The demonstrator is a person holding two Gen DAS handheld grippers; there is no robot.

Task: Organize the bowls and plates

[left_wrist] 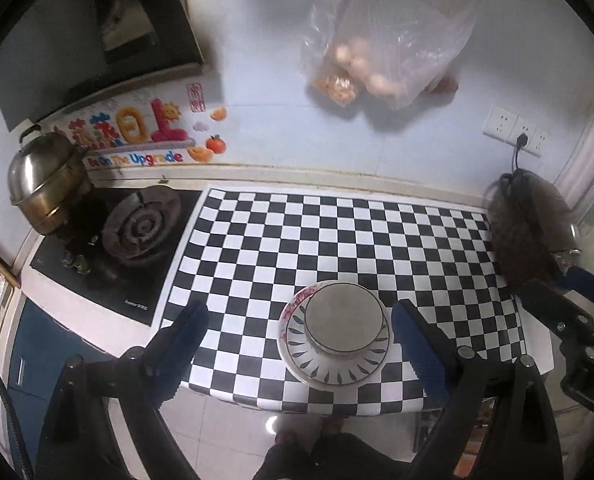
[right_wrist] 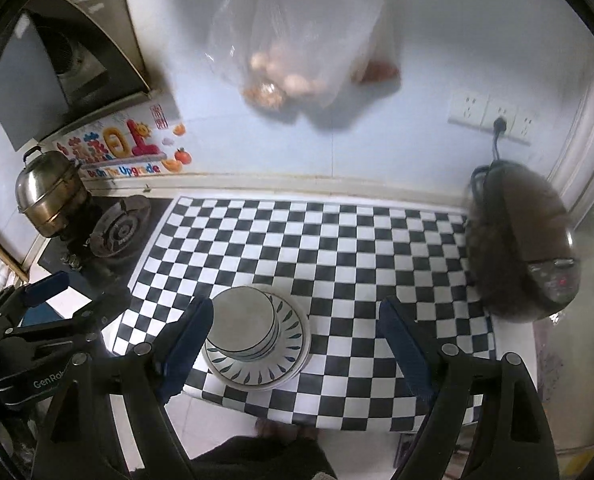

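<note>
Checkered counter [left_wrist: 337,232]: upturned bowls [left_wrist: 343,316] stacked on leaf-patterned plates [left_wrist: 333,364].

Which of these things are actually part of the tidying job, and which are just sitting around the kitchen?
Part of the job:
- bowls, stacked upside down
- plates under them

Just lying about:
- steamer pot on the stove
- rice cooker, plugged in
- bag of food on the wall
- wall stickers
</note>
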